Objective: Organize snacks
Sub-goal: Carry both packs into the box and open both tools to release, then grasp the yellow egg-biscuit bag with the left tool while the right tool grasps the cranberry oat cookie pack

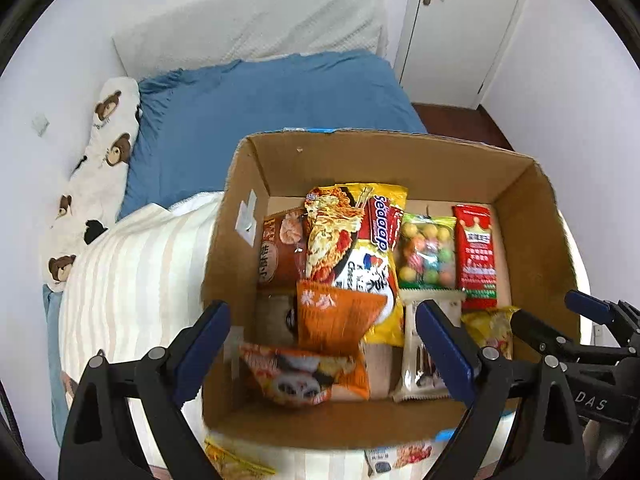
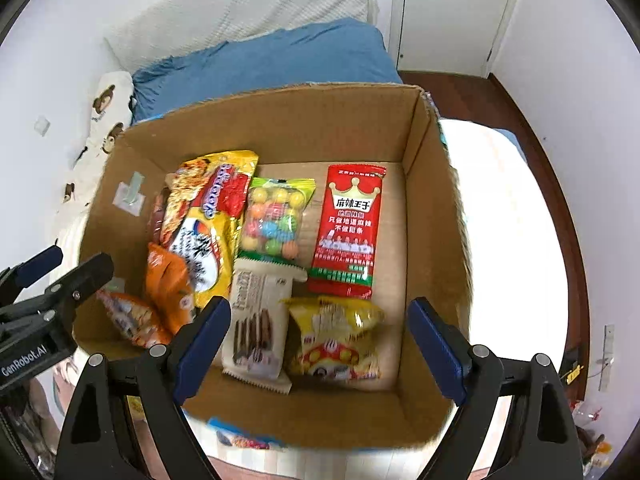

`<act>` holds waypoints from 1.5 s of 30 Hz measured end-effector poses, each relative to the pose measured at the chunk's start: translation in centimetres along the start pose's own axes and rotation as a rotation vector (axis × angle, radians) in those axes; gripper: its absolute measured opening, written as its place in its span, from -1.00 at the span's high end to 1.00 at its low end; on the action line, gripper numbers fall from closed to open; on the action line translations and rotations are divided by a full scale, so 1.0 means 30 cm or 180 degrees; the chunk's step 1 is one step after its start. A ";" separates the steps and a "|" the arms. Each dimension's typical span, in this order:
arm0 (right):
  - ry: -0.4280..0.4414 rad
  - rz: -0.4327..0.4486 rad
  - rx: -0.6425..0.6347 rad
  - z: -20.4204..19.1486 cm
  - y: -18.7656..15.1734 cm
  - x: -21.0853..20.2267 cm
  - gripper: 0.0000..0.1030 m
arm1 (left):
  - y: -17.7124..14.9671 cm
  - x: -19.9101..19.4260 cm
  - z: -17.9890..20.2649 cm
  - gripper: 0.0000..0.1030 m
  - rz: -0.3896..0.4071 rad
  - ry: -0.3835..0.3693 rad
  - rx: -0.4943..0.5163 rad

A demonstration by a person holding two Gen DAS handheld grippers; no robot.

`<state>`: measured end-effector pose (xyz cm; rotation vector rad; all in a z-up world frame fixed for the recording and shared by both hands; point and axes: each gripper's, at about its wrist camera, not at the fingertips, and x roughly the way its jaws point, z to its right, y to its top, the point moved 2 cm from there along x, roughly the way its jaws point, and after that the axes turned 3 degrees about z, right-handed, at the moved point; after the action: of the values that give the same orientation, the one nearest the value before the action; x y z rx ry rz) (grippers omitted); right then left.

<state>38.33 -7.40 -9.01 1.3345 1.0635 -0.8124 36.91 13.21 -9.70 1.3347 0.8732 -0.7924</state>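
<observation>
An open cardboard box (image 1: 532,216) (image 2: 280,128) stands on a bed and holds several snack packets. Inside lie a yellow noodle pack (image 1: 360,236) (image 2: 208,216), a bag of coloured candy balls (image 1: 428,252) (image 2: 276,216), a red crowned sachet (image 1: 476,256) (image 2: 348,232), a white biscuit pack (image 2: 260,320) and a yellow bag (image 2: 336,340). An orange packet (image 1: 336,316) and a panda packet (image 1: 304,376) lie at the near left. My left gripper (image 1: 324,360) hangs open above the box's left half with nothing between its fingers. My right gripper (image 2: 320,352) is open above the right half, also holding nothing.
The bed carries a striped cream blanket (image 1: 132,280), a blue sheet (image 1: 260,104) and a bear-print pillow (image 1: 100,160). More snack packets (image 1: 236,460) (image 2: 240,436) lie on the blanket by the box's near wall. A white door (image 1: 460,20) and dark wooden floor are behind.
</observation>
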 end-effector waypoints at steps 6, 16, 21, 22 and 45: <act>-0.0003 0.0299 -0.0075 -0.015 -0.087 -0.144 -0.79 | -0.075 -0.133 0.004 -0.84 0.0282 0.0044 0.0034; 0.0093 0.0623 -0.0079 -0.020 -0.224 -0.369 -0.79 | -0.200 -0.355 0.027 -0.84 0.0646 0.0005 0.0064; 0.0114 0.0745 -0.0067 -0.026 -0.279 -0.449 -0.79 | -0.248 -0.420 0.025 -0.84 0.0770 0.0000 0.0022; 0.0118 0.0772 -0.0077 -0.030 -0.291 -0.467 -0.79 | -0.257 -0.431 0.024 -0.84 0.0776 -0.0019 -0.0001; 0.0398 -0.0454 -0.0068 -0.234 -0.535 0.155 -0.91 | -0.624 -0.101 -0.456 -1.00 -0.0268 0.0352 -0.0612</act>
<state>24.05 -1.56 -18.51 1.3161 1.2741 -0.8285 17.99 25.28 -16.23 1.1865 1.0716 -0.6856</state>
